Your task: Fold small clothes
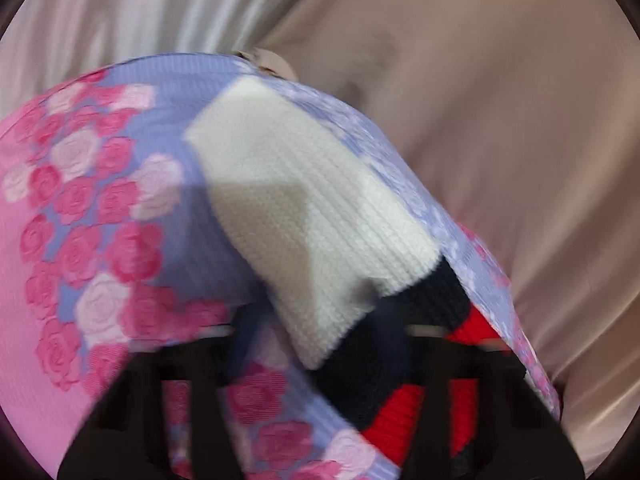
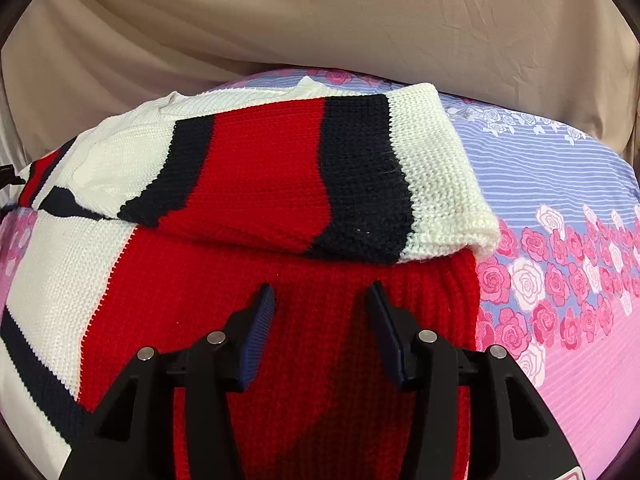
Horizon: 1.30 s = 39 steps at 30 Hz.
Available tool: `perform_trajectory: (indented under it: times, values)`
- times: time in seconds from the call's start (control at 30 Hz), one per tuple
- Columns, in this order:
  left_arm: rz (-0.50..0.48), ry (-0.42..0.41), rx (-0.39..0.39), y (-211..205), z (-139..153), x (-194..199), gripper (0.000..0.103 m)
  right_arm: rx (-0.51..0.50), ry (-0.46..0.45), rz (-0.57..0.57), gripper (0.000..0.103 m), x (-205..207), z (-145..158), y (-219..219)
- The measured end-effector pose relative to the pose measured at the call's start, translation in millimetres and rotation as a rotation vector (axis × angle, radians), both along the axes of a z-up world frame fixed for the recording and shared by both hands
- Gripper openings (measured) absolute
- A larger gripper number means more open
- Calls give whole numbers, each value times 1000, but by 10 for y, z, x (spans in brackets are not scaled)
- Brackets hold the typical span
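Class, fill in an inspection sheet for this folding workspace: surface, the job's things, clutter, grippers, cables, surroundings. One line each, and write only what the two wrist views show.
Surface: bedsheet, lilac and pink with a rose print, spread under the work.
Job's things: knitted sweater in red, navy and white stripes, lying on the bedsheet; its sleeve is folded across the body.
Clutter: nothing seen.
Grippers: right gripper open, fingers apart above the red hem, gripping nothing. Left gripper blurred, with sweater fabric between its fingers; open or shut cannot be told.
Cables: nothing seen.
Surroundings: beige curtain hanging in folds behind the bedsheet.
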<state>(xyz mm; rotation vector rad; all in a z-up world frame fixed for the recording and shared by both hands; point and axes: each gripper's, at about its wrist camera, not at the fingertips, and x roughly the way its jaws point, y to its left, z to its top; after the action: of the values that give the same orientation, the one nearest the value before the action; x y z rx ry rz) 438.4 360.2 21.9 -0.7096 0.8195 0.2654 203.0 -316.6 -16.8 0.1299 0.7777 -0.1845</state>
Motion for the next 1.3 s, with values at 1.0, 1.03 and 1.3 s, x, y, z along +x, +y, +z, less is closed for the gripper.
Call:
perform_trajectory:
  times: [1.0,1.03,1.3]
  values:
    - [-539,-150,153,-2950,307,-1201,79,174,-76,22,66,182,465,-30]
    - [-509,-131,106,-2814,267,-1181,79,162,-47,-20,66,284,438,-53]
    - [-492,-69,-158,-2527,12,-1145,78,205,40,-60,39,531,245,34]
